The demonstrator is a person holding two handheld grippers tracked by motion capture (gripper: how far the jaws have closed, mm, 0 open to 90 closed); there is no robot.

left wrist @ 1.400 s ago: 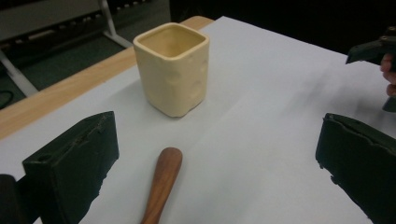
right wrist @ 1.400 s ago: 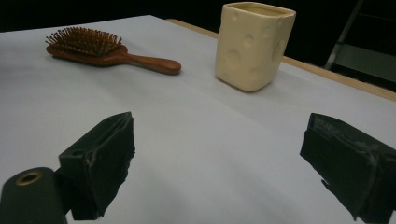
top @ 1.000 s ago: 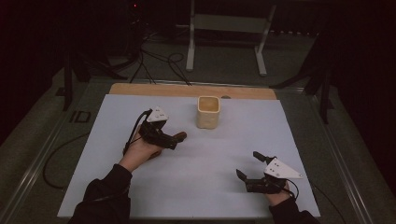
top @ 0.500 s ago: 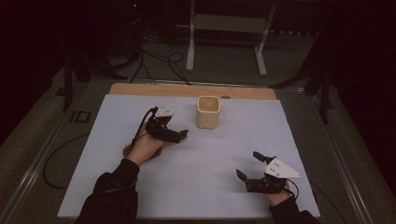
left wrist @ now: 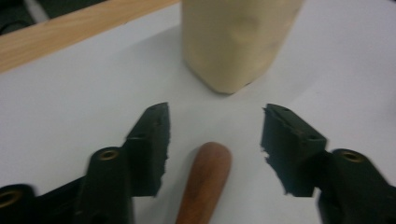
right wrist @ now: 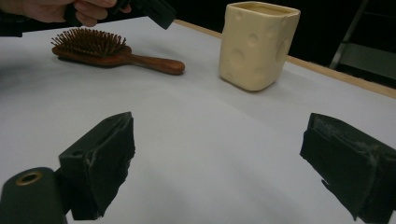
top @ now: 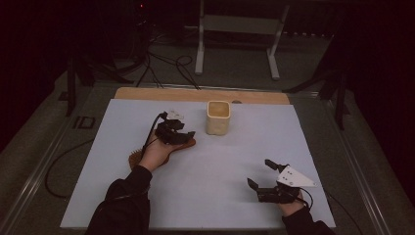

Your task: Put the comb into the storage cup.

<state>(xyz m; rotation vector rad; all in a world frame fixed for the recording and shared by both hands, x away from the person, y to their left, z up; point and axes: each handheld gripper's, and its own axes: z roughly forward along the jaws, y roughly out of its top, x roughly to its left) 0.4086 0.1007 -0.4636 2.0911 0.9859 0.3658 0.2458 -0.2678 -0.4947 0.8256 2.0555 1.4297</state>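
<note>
left gripper over brush handle

while the left gripper [top: 182, 137] sits over the brush [right wrist: 114, 52] at centre-left of the high view, its jaws have just been closing; the handle tip [left wrist: 205, 179] lies between them, pads not touching it. cup [top: 218, 117] is just right of it, upper centre. right gripper [top: 262, 175] rests lower right, jaws spread, nothing in them.

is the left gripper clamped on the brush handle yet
Not yet. The left gripper has been closing, but its jaws stand apart on either side of the hairbrush handle with gaps showing; the brush lies flat on the table.
</note>
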